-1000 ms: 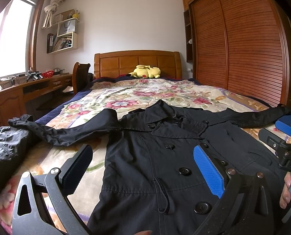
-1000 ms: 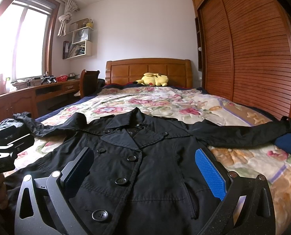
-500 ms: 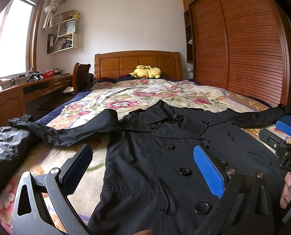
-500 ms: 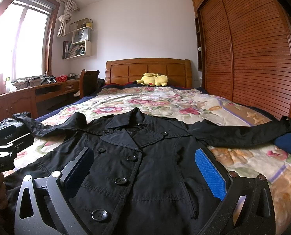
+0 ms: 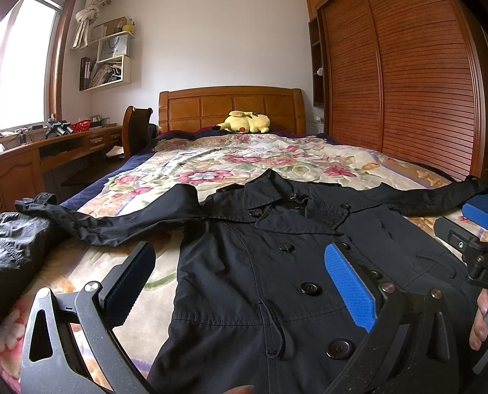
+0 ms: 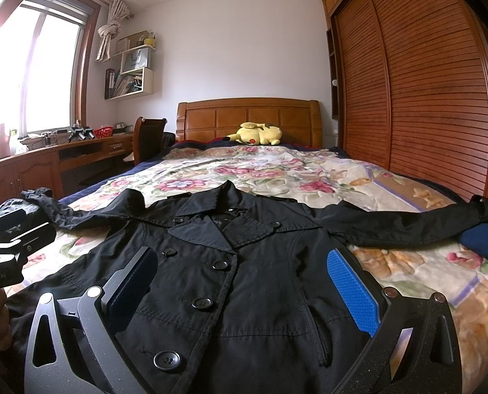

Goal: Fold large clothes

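- Nothing has shifted since the earlier frames; both claws hover as before.
- Black coat (image 6: pixel 244 262) lies flat, face up on the flowered bedspread (image 6: pixel 277 170), collar toward the headboard (image 6: pixel 247 115), sleeves spread sideways.
- Left gripper (image 5: pixel 240 282) released, over the coat's left hem edge.
- Right gripper (image 6: pixel 244 282) released, empty, above the coat's front.
- Yellow plush toy (image 6: pixel 257 134) against the headboard.
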